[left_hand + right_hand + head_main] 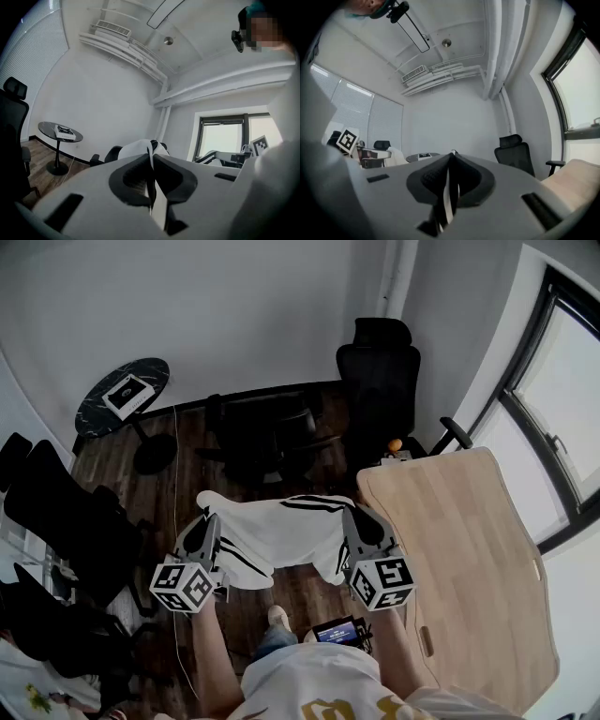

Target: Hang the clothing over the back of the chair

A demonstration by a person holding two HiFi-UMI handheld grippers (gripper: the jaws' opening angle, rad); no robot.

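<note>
Beside the desk (469, 521), left gripper (206, 531) and right gripper (361, 524) fingers pinch clothing (281, 532) short of chairs (272, 432).

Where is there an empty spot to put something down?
The wooden desk on the right, beside the window, is almost all bare. The round table has a little room around the white box. It is crowded on the left, where black chairs stand, and straight ahead behind the held clothing.

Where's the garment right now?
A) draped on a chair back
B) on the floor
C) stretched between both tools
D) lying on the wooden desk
C: the white striped garment spans between the left tool and the right tool, each shut on an edge, and is not on the black chair.
</note>
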